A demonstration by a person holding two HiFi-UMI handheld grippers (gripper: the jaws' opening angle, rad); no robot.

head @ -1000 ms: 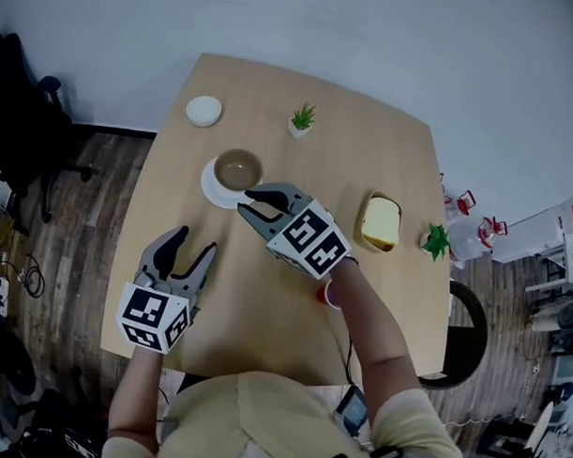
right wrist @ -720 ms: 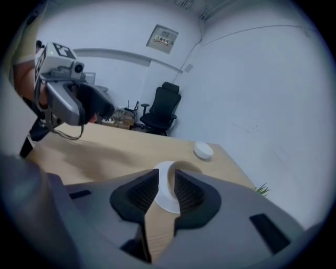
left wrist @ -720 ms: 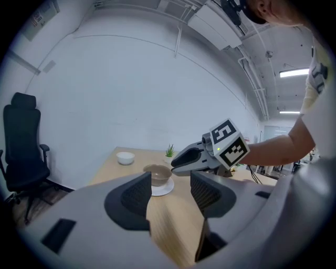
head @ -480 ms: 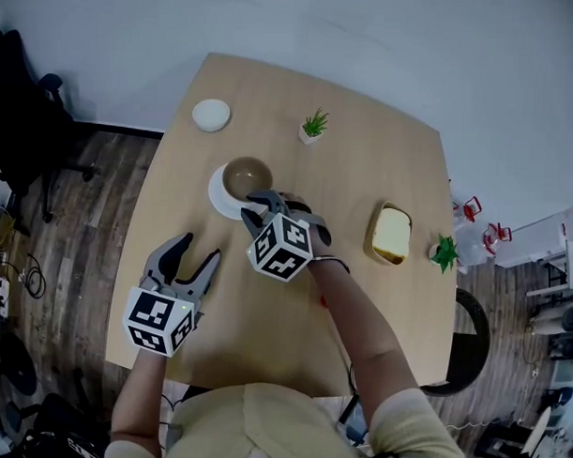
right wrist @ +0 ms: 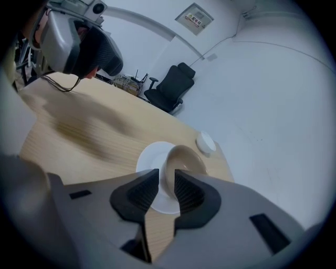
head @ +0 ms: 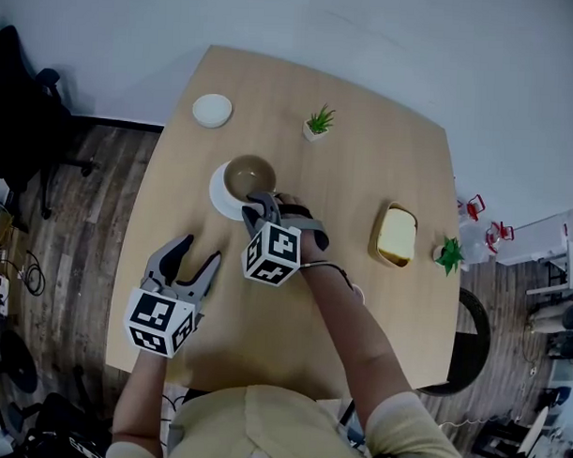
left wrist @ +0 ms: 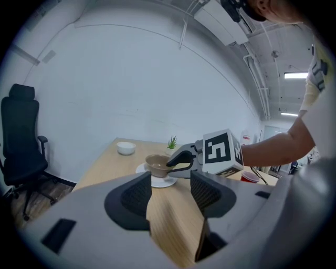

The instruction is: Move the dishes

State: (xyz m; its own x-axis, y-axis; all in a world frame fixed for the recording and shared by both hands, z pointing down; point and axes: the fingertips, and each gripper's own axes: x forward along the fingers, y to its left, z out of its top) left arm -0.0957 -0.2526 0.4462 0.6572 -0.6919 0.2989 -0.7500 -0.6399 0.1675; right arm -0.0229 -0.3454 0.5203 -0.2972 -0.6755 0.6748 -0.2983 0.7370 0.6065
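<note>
Both right fingers (right wrist: 135, 198) — seemingly astride bowl (right wrist: 187, 157)

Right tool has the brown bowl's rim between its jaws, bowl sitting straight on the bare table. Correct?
No: the brown bowl sits on a white plate, not the bare table, as the right gripper view shows. The right tool does have its rim between its jaws.

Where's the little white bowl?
In the head view, the little white bowl sits near the table's far left corner, beyond the brown bowl on its white plate.
</note>
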